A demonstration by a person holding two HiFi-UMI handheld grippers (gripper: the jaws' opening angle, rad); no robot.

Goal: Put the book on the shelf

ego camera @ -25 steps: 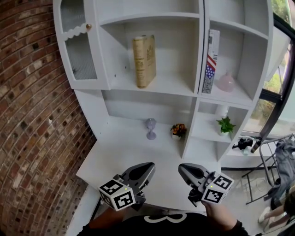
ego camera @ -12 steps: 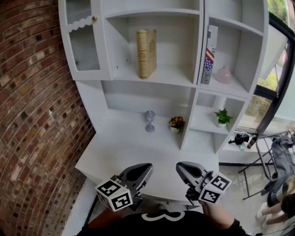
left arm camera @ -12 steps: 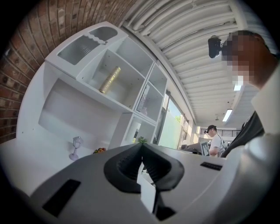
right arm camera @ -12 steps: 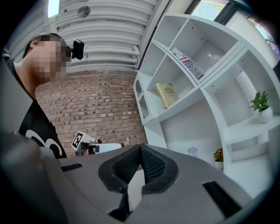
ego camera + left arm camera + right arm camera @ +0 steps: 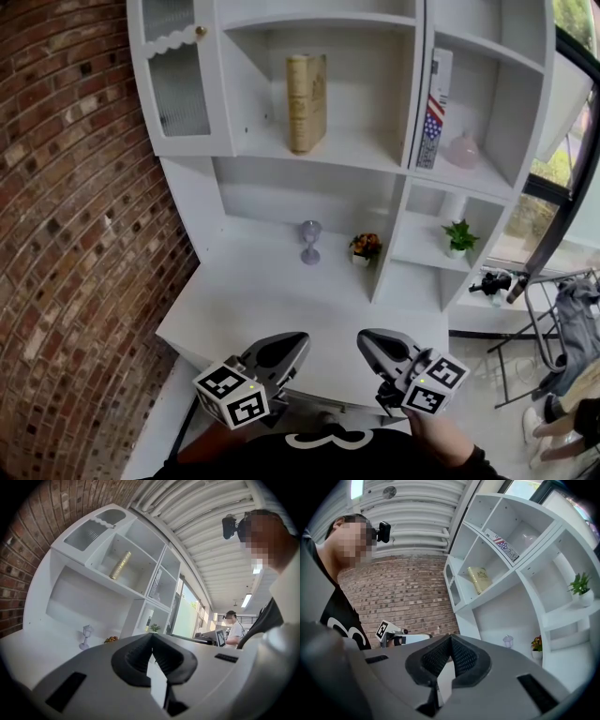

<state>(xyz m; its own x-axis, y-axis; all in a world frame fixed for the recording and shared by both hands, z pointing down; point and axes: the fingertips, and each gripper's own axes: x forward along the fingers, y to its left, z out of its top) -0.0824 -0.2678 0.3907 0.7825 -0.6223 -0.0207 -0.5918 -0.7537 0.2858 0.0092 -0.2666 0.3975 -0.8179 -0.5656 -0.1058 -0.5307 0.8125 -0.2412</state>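
Observation:
A tan, gold-patterned book [image 5: 307,101] stands upright in the middle upper compartment of the white shelf unit [image 5: 234,150]; it also shows in the left gripper view as the book [image 5: 120,565] and in the right gripper view as the book [image 5: 480,579]. Another book with a flag spine [image 5: 432,108] stands in the compartment to its right. My left gripper [image 5: 292,343] and right gripper [image 5: 366,339] hover side by side over the desk's front edge, far below the books. Both are shut with nothing between their jaws, as seen at the left gripper [image 5: 151,641] and the right gripper [image 5: 450,642].
A small glass goblet [image 5: 310,241] and a potted flower [image 5: 365,248] stand on the white desk [image 5: 253,309]. A green plant [image 5: 458,238] and a pink vase [image 5: 461,150] sit in right-hand compartments. A brick wall [image 5: 66,234] runs along the left. A person stands far off at the right.
The view has shifted slightly, so the shelf sits a bit further right and lower in the picture. Both grippers stay shut in nearly the same place.

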